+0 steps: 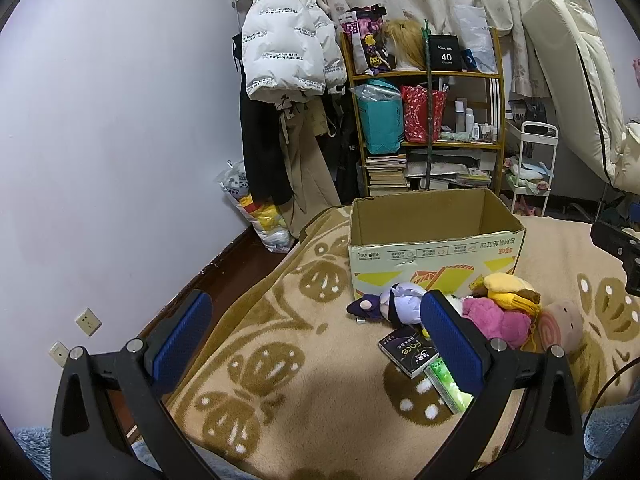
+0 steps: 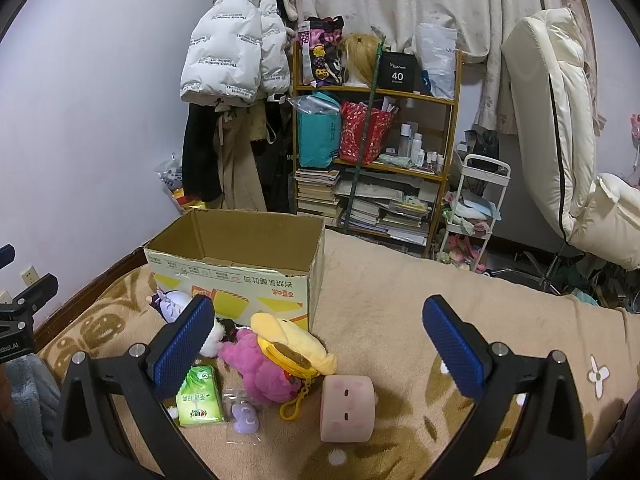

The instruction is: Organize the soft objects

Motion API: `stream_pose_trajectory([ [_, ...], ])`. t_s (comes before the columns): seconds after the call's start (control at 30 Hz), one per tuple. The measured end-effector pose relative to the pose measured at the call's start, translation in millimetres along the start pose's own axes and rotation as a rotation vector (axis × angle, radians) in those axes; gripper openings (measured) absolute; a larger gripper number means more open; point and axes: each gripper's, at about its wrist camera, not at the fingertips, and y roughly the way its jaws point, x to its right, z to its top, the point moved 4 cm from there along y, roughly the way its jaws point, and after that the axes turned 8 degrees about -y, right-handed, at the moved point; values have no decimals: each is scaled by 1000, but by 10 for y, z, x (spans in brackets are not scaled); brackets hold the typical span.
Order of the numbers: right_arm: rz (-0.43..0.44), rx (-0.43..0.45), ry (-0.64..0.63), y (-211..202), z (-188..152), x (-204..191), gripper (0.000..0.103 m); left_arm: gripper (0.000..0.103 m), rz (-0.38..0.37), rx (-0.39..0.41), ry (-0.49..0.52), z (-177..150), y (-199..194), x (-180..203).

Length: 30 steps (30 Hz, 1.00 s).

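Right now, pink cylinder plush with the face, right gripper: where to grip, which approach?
Take the pink cylinder plush across its curved sides, roughly mid-body, coming down from above and slightly forward. It lies with the flat face end toward the camera, so the rounded flanks face left and right, matching the open right gripper. Its right flank is clear blanket; the yellow keychain loop sits close on the left.

shelf (image 2: 451,136) | white jacket (image 1: 280,48) | rolling cart (image 2: 478,208) | possibly tissue pack (image 2: 199,398)

"40" on black shelf box (image 2: 397,71); mirrored, perhaps "The only leading fashion art" on white jacket (image 1: 280,46).
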Motion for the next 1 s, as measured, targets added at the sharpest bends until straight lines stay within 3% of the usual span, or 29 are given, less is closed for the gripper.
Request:
stream_pose_trajectory([
  [1.0,0,1,-3,23,-28,-18,103,102,-4,-4,5,-38,21,26],
])
